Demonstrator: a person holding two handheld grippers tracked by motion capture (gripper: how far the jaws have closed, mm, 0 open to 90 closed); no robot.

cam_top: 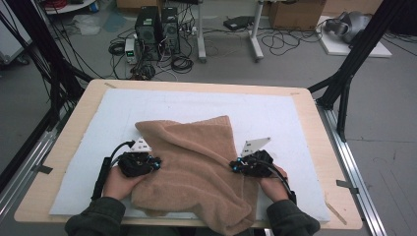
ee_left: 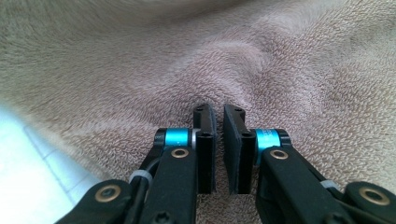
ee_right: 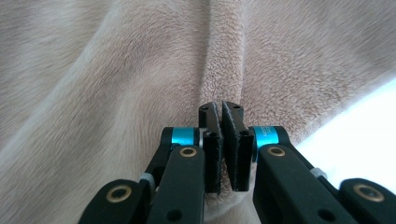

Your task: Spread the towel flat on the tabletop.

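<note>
A tan terry towel (cam_top: 196, 157) lies rumpled and partly folded on the white mat (cam_top: 275, 113), its near corner hanging over the front edge. My left gripper (cam_top: 157, 163) is at the towel's left edge, and in the left gripper view its jaws (ee_left: 219, 112) stand almost together on the pile of the towel (ee_left: 140, 56), which puckers toward them. My right gripper (cam_top: 234, 167) is at the towel's right edge. In the right gripper view its jaws (ee_right: 220, 107) are shut on a raised fold of the towel (ee_right: 116, 70). A hand holds each gripper from the near side.
The wooden table (cam_top: 305, 98) carries the white mat under the towel. Black frame posts (cam_top: 344, 78) rise at the table's left and right. Computers (cam_top: 157, 29), cables and boxes sit on the floor beyond the far edge.
</note>
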